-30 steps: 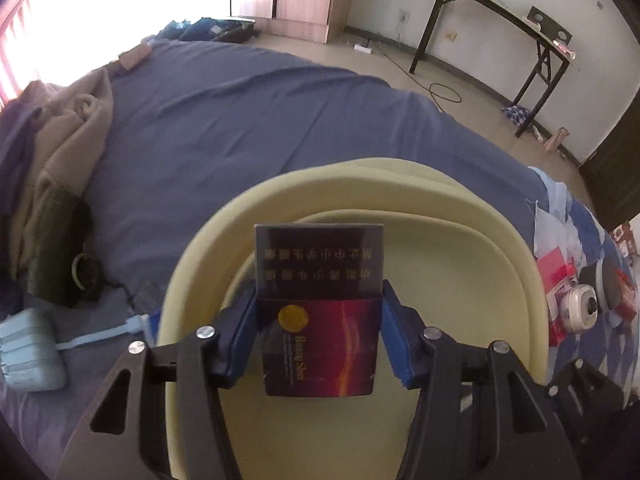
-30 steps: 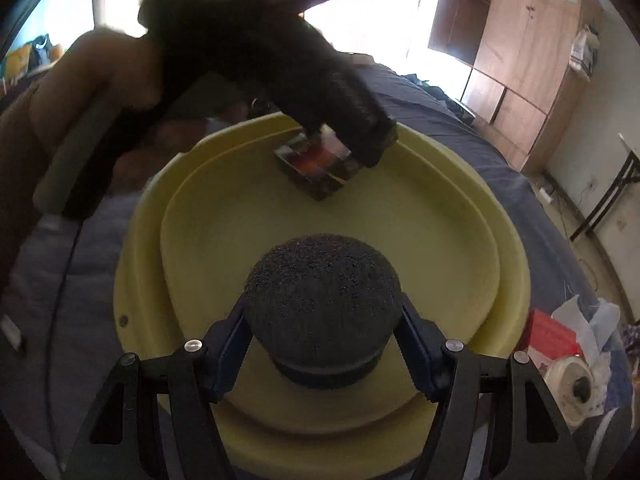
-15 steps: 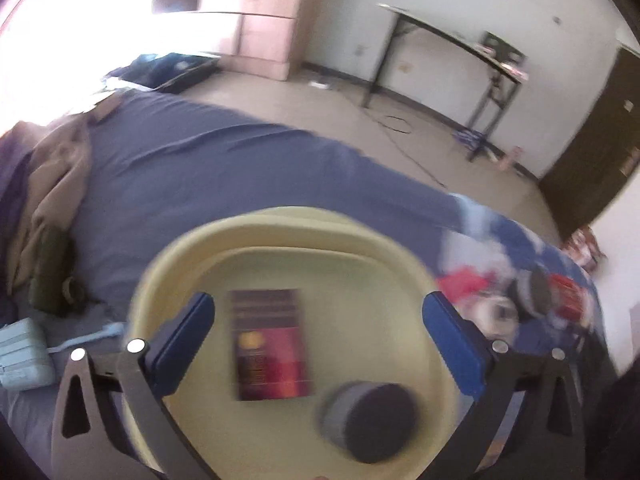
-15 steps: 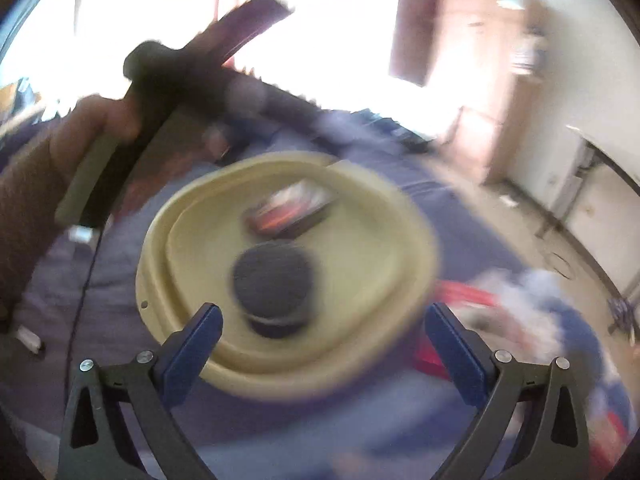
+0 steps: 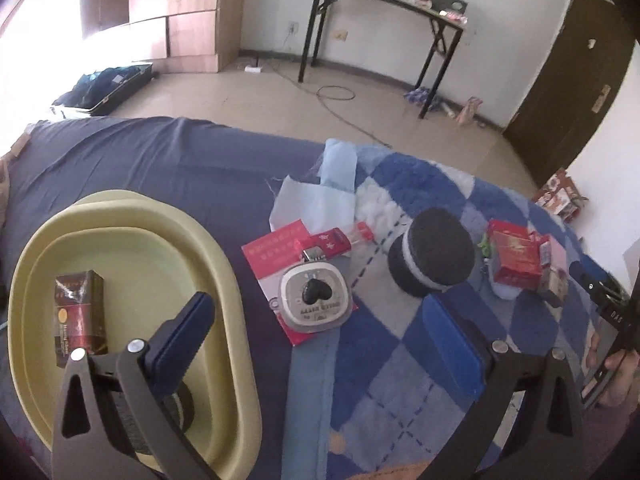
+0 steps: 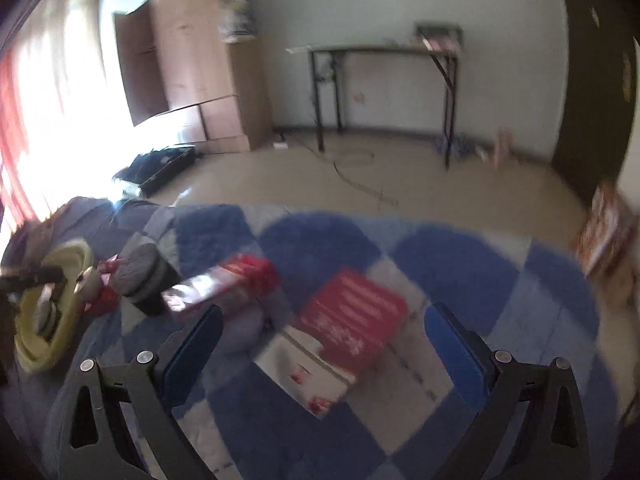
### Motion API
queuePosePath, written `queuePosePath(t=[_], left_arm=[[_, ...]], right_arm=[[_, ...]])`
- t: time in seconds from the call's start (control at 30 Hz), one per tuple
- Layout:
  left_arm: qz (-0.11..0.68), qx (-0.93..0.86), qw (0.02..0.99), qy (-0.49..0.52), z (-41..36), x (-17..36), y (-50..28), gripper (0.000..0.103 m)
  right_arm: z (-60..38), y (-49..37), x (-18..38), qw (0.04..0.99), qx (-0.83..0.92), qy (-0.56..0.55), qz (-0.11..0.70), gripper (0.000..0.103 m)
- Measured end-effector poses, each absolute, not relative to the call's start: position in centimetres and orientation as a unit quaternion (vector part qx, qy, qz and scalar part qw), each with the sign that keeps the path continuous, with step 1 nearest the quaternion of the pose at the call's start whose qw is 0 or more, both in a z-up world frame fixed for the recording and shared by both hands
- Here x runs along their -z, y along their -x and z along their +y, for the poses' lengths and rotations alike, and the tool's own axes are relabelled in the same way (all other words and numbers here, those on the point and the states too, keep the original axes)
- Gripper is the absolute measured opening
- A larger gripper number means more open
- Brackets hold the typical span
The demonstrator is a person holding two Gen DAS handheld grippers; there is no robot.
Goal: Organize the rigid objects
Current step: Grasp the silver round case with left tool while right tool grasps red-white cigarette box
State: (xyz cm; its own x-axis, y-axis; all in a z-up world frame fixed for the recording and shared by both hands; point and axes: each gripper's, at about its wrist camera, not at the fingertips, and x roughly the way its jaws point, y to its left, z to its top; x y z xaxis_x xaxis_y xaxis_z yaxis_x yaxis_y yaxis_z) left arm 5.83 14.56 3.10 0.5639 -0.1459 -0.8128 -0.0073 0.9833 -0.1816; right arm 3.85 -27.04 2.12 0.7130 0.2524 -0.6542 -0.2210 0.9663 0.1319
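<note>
A yellow basin (image 5: 234, 280) sits on the bed at the left. It holds a dark red cigarette box (image 5: 78, 316) and a dark round puck (image 5: 186, 402), half hidden behind my left finger. My left gripper (image 5: 316, 306) is open and empty above a white square gadget (image 5: 314, 300) on a red card. A second dark puck with a white band (image 5: 434, 256) and red boxes (image 5: 514, 260) lie on the checked blanket. In the blurred right wrist view my right gripper (image 6: 324, 312) is open and empty over a red box (image 6: 356, 316) lying on a white card (image 6: 308, 372).
The bed has a navy sheet (image 5: 160, 160) and a blue checked blanket (image 5: 400, 380). A hand with the other gripper (image 5: 614, 344) is at the right edge. Beyond the bed lie bare floor, an open suitcase (image 5: 104, 88), a black-legged table (image 5: 380, 8) and a wardrobe (image 6: 192, 72).
Both grippers have opened, leaving the cigarette box and the dark puck in the basin. Both have swung right, away from the basin and over the checked blanket.
</note>
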Motion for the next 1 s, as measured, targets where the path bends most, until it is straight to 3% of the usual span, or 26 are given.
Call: queuePosePath(t=[0.33,0.53,0.67,0.8,1.0], left_arm=[[0.481,0.024,0.875,0.052,13.9,-1.0,-6.2,0.100],[0.495,0.035,0.867,0.048,13.8,0.6,-6.8,0.082],[0.498,0.037,0.865,0.049,14.0,1.1,-7.4,0.056],[0.488,0.042,0.869,0.064,14.5,0.9,-7.0,0.056],[0.469,0.058,0.880,0.054,14.2,-0.4,-5.5,0.056]], right_arm=[[-29.1,-5.9,-1.3,0.929,-0.082,-0.044,0.358,0.103],[-30.0,-3.9,-0.9,0.933,-0.096,-0.037,0.344,0.102],[-29.3,-4.2,-0.1,0.936,-0.101,-0.012,0.337,0.077],[-29.6,-3.9,-0.2,0.937,-0.113,-0.002,0.331,0.067],[-31.0,-3.4,-0.6,0.940,-0.123,-0.011,0.318,0.062]])
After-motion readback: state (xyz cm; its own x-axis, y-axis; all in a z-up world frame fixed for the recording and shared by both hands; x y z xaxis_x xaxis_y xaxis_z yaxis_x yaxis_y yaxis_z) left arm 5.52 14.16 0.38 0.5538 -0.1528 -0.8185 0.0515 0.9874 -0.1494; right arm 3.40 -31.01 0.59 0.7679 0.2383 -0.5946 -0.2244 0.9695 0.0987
